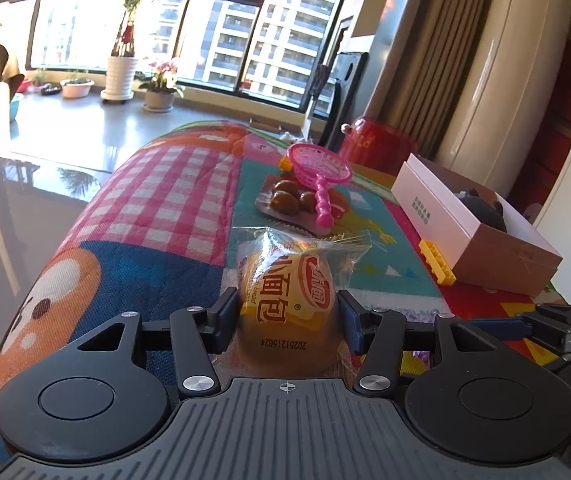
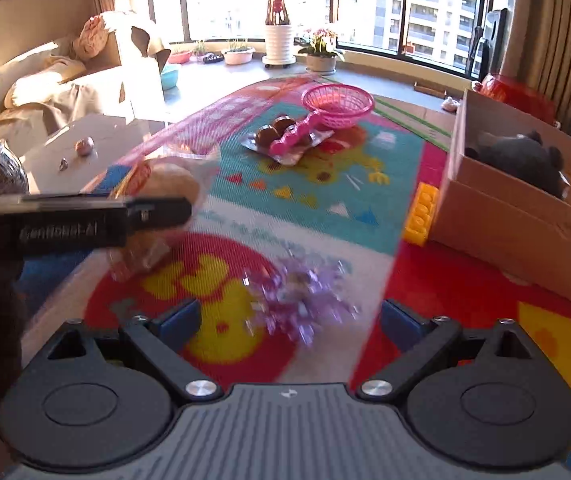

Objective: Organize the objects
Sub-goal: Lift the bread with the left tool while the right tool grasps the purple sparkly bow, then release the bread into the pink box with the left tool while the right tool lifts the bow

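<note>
Bright daylight from the windows (image 1: pixel 245 28), overexposed to near white at the panes left of the tall potted plant (image 1: pixel 119 76). Strong glare and mirror-like reflections on the glossy floor (image 1: pixel 45 168) below the windows. Warm sun patches on the sofa (image 2: pixel 45 80) left of the windows in the right wrist view, washed out in places. Left wrist view sharp, print on the bread packet (image 1: pixel 285 292) readable. Right wrist view motion-blurred: play mat (image 2: pixel 305 208) pattern smeared, purple shiny thing (image 2: pixel 301 300) streaked, the packet in the other hand-held gripper soft. Heavy fisheye bending toward the edges, window frames and curtains (image 1: pixel 425 60) curved; dark vignette in the corners.
</note>
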The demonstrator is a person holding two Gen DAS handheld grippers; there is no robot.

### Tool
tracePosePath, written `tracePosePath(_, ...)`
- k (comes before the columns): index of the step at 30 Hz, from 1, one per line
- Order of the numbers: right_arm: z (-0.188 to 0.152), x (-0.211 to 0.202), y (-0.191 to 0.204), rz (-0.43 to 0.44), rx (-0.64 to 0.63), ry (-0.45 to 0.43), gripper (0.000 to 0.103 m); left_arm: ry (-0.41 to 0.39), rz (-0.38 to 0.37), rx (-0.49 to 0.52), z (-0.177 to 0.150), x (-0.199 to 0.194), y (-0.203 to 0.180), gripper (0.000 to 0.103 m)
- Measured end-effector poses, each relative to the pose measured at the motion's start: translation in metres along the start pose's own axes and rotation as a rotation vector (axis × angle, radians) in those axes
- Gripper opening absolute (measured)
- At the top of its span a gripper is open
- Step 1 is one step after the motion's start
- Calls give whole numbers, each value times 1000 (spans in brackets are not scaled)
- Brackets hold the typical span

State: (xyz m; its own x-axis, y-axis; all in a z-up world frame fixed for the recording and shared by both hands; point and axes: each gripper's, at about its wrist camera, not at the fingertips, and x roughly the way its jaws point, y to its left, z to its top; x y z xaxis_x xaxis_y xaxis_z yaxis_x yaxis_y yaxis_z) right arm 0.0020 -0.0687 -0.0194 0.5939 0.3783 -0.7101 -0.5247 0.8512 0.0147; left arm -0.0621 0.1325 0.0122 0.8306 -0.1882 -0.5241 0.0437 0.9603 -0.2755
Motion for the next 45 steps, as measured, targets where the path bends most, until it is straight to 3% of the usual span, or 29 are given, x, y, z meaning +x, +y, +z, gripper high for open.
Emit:
tracePosePath(1, 2, 2, 0, -4, 2, -2, 91, -1, -2, -3, 0, 0, 0, 57)
tracePosePath(3, 4, -1, 1, -8, -3, -6, 72, -2, -10, -15, 0, -1, 2, 57)
tracePosePath(5, 3, -8, 3, 1, -27, -6, 62, -3, -15, -24, 0, -1, 3, 57)
tracePosePath(11, -12, -43, -3, -30, -59, -49, 62, -2, -12, -21, 0, -1, 3, 57)
tracePosePath(20, -49, -116, -72, -119, 77, -145, 62, 38, 66, 95, -3, -1, -23, 57)
tracePosePath(26, -93, -126, -106, -161, 129, -114, 62, 86, -31, 146, -9, -11, -65, 57)
tracePosePath(28, -103, -121, -111, -161, 137, -80, 65, 94, -69, 176, -11, -13, -82, 57)
tracePosePath(30, -111, -115, -113, -155, 145, -56, 88, 102, -105, 205, -13, -12, -97, 57)
tracePosePath(34, -118, -110, -109, -176, 108, -82, 93, 124, -152, 260, -18, -13, -119, 57)
tracePosePath(37, -121, -113, -109, -159, 99, -94, 90, 144, -172, 288, -23, -15, -127, 57)
tracePosePath(42, -121, -118, -104, -135, 95, -107, 62, 170, -178, 328, -30, -14, -134, 57)
tracePosePath(45, -118, -120, -97, -149, 77, -97, 62, 182, -176, 341, -32, -13, -137, 57)
